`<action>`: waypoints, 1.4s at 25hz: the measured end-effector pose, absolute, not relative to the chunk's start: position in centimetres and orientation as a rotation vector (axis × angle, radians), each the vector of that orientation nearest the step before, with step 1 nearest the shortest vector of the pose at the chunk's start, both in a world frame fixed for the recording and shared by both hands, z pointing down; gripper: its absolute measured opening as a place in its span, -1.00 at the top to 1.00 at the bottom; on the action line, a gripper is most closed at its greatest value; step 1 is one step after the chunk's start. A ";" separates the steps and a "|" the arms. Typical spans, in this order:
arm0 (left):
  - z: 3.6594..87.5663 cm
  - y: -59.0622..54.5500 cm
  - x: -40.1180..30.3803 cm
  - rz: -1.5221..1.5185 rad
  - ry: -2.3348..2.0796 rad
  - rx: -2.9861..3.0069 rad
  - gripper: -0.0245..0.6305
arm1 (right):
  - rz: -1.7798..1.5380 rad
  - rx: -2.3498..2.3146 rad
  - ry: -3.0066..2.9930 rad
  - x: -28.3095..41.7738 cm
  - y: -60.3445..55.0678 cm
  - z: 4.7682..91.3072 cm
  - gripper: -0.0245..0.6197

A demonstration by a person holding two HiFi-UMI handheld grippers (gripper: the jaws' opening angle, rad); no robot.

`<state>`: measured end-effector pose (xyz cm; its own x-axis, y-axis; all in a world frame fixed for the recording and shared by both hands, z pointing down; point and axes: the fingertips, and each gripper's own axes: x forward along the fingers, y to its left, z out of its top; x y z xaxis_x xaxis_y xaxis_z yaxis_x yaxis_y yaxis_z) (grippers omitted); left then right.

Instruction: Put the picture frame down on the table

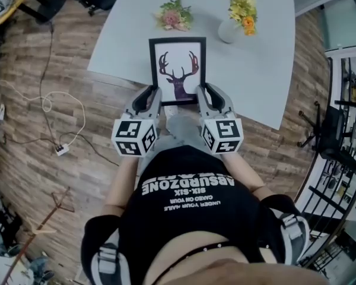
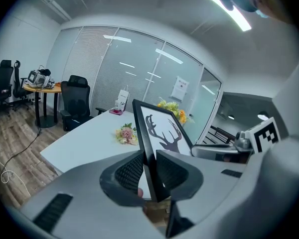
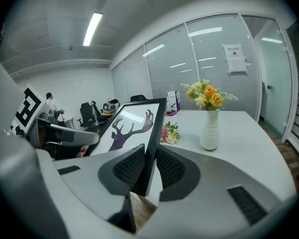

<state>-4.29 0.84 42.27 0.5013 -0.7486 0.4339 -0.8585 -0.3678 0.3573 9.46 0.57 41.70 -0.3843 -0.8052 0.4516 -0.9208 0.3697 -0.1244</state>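
A black picture frame [image 1: 177, 69] with a deer-head print is held over the near edge of the white table [image 1: 267, 70]. My left gripper [image 1: 153, 97] is shut on the frame's lower left corner, and my right gripper [image 1: 203, 95] is shut on its lower right corner. In the left gripper view the frame's edge [image 2: 148, 153] stands between the ribbed pads [image 2: 130, 171]. The right gripper view shows the frame's other edge [image 3: 150, 148] clamped between that gripper's pads [image 3: 129, 167]. Whether the frame touches the tabletop cannot be told.
A pink flower bunch [image 1: 174, 15] lies on the table beyond the frame. A white vase with yellow and orange flowers [image 1: 236, 16] stands at the back right. A cable and power strip [image 1: 60, 149] lie on the wooden floor to the left. A metal rack [image 1: 343, 129] is at the right.
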 end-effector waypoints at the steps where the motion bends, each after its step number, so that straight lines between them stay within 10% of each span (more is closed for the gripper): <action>1: 42.5 0.4 -4.2 0.271 -1.315 2.201 0.65 | 0.519 1.515 -2.321 9.5 0.0 41.9 0.66; 35: 47.5 -7.5 -4.5 0.376 -1.312 2.101 0.65 | 0.570 1.436 -2.278 9.1 -8.1 46.2 0.66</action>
<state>-4.51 -7.53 47.51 0.4643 -0.7032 0.5385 -0.8817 -0.3093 0.3562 9.08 -8.06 46.20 -0.4013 -0.7529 0.5216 -0.9098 0.3934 -0.1322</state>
